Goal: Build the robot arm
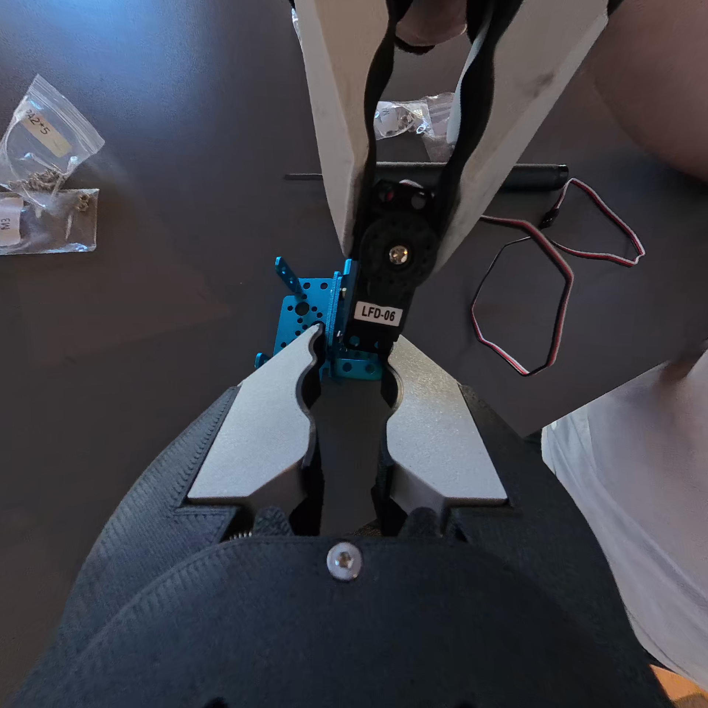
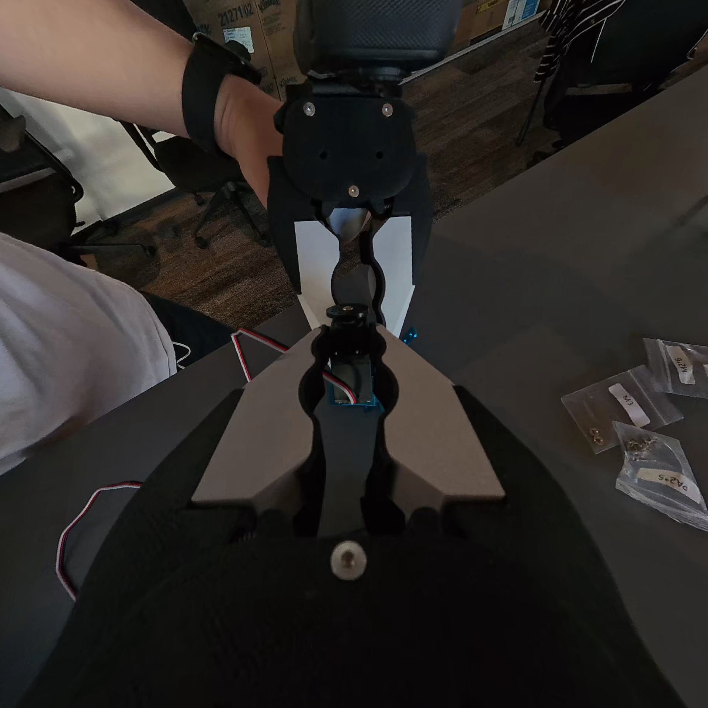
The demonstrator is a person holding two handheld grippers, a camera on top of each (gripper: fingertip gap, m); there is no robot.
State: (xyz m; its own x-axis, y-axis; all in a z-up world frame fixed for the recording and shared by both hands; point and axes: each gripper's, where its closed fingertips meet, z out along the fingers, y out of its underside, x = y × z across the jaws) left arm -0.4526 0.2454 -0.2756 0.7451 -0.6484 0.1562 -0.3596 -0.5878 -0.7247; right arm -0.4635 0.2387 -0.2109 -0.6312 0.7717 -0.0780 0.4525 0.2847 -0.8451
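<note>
Biggest thing first: I've got a dark desk (image 1: 172, 344) under everything, and both claws meet head-on over the middle of it. My left claw (image 1: 354, 358) has its fingers clamped on a blue perforated metal bracket (image 1: 306, 306), which sits right at the fingertips. My right claw (image 2: 348, 337) comes in from the far side and is clamped on a black servo (image 1: 383, 291) with a round horn and a white sticker. The servo's long axis runs near-to-far, roughly in line with both claws, horn end toward the right claw and the other end down against the bracket. How exactly the servo seats in the bracket I can't tell, the fingers cover the joint.

Off the servo a red, white and black wire (image 1: 536, 306) loops loosely over the desk to the right. On the far side, behind the right claw, lies a long dark rod-like tool (image 1: 536, 174), mostly hidden. A few small clear zip bags (image 1: 46, 145) with tiny hardware lie to the left, well apart from the claws, and another clear bag (image 1: 402, 118) peeks between the right claw's fingers. In the right wrist view I see a forearm with a black wristband (image 2: 203, 95) and a white sleeve (image 2: 69, 337), cut off at the edge.
</note>
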